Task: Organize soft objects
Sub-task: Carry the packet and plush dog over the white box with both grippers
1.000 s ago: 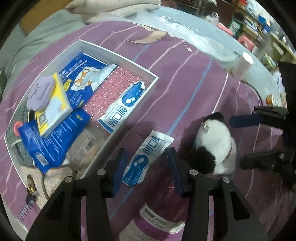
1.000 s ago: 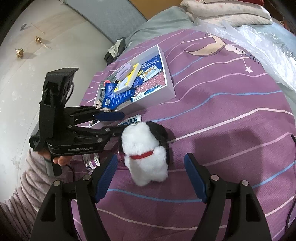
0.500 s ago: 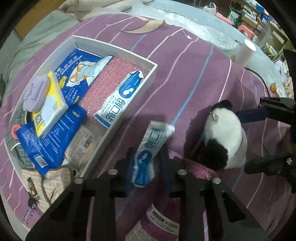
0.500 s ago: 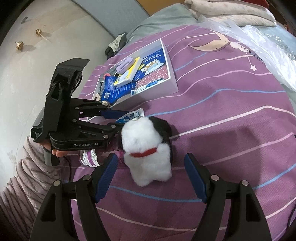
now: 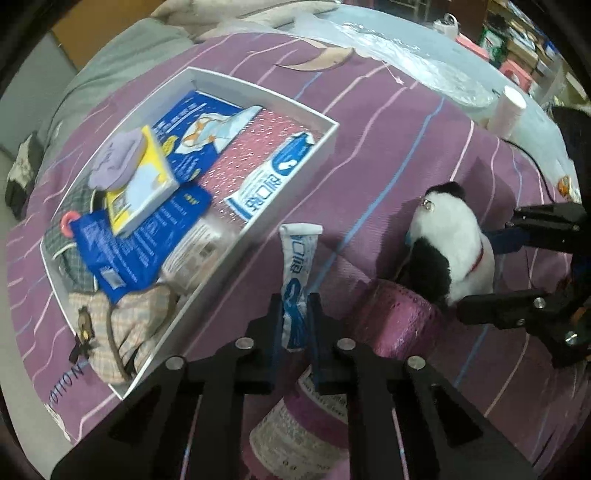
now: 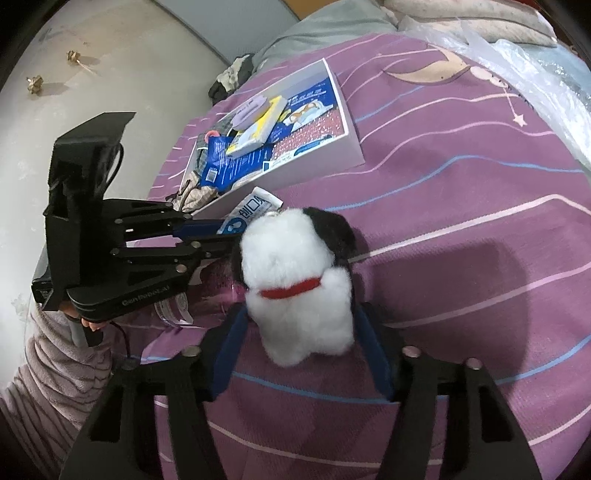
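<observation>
Just closed: left tool now pinching the packet beside the box, right tool narrowing around, maybe touching, the plush, so both nearly ready for lifting.

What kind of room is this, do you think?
Most likely a bedroom: the work goes on atop a bed with a purple striped bedspread, pillows lie at its far end, and shelves full of clutter stand beyond it.

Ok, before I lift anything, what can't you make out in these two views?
- Left wrist view: lower end of the white-and-blue flat packet, hidden between the left gripper pads.
- Right wrist view: whether the right gripper pads press the white-and-black plush dog; its fur hides contact.
- Both views: print on the packs in the white box, too small.
</observation>
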